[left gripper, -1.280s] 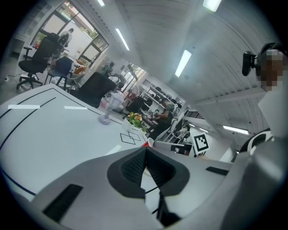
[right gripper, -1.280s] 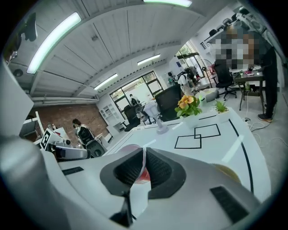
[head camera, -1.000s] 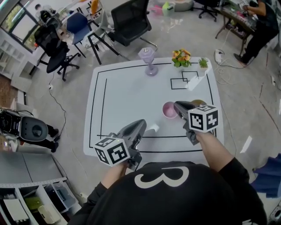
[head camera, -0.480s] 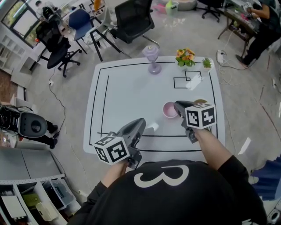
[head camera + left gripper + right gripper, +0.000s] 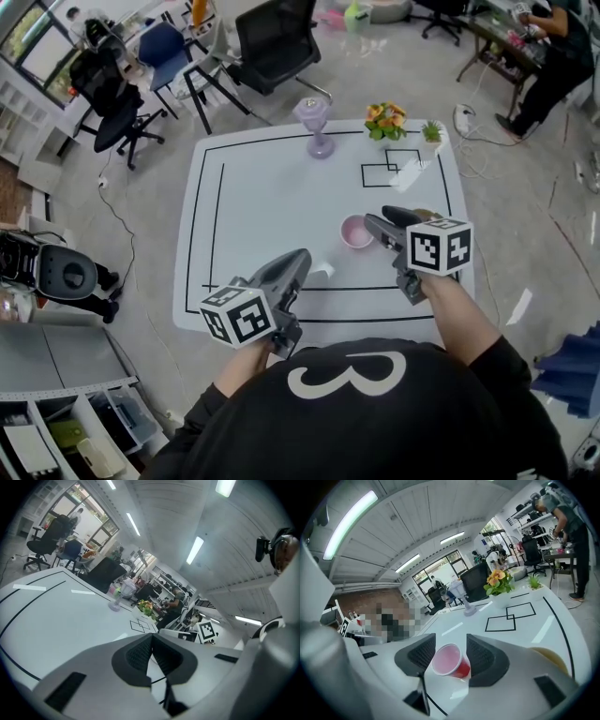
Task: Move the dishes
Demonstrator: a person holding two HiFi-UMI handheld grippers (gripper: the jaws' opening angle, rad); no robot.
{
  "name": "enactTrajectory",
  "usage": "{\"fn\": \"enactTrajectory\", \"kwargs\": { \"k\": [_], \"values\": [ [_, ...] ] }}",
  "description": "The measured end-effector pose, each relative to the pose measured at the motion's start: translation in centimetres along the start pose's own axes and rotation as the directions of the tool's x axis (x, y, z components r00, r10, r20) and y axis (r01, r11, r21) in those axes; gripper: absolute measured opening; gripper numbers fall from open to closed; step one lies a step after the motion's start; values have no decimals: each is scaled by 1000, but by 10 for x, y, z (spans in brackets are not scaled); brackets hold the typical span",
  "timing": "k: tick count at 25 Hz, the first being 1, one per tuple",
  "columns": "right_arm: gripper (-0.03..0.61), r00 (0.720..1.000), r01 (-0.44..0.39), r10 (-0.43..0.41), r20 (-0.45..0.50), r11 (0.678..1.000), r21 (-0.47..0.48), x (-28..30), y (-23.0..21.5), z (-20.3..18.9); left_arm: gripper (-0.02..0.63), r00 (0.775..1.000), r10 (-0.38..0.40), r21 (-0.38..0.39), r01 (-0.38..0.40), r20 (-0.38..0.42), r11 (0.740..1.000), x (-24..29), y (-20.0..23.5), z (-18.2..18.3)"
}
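Observation:
A red cup [image 5: 356,231] with a pale pink inside stands on the white table [image 5: 262,197], right of its middle. My right gripper [image 5: 373,223] is open, and in the right gripper view the cup [image 5: 451,662] sits between its two jaws. I cannot tell whether the pads touch it. A tan dish [image 5: 551,658] shows just right of the right jaw, mostly hidden by it. It also peeks out by the gripper as the tan dish [image 5: 427,216] in the head view. My left gripper [image 5: 302,258] hovers over the near left of the table. Its pads [image 5: 140,656] are pressed together on nothing.
A purple vase [image 5: 314,127], a pot of orange flowers [image 5: 387,120] and a small green plant [image 5: 432,131] stand along the far edge. Black tape lines and two overlapping squares [image 5: 392,172] mark the table. Office chairs [image 5: 272,47] stand beyond it, and a person stands at the far right.
The head camera has shifted a little. The right gripper stays at the cup with its marker cube turned slightly. The left gripper has barely moved.

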State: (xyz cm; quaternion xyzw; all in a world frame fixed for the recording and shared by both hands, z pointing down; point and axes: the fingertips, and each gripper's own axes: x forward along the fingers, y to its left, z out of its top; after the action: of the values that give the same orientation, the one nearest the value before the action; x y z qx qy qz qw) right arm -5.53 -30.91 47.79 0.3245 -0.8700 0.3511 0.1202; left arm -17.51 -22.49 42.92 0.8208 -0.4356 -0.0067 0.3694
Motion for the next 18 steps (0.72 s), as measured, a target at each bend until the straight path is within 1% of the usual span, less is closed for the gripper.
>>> {"fn": "enactTrajectory", "kwargs": {
  "k": [5, 8, 13, 18],
  "values": [
    [222, 998, 30, -29, 51, 999, -12, -28, -12, 9, 3, 999, -34, 16, 34, -24, 999, 12, -13, -3],
    [233, 996, 65, -64, 66, 998, -14, -44, -24, 11, 3, 998, -50, 26, 51, -35, 998, 18, -20, -4],
    [241, 985, 154, -152, 80, 988, -14, -72, -51, 5, 3, 995, -69, 39, 72, -66, 997, 25, -28, -10],
    [243, 968, 237, -238, 79, 971, 21, -94, -82, -9, 3, 993, -85, 50, 90, -86, 995, 29, -36, -15]
  ]
}}
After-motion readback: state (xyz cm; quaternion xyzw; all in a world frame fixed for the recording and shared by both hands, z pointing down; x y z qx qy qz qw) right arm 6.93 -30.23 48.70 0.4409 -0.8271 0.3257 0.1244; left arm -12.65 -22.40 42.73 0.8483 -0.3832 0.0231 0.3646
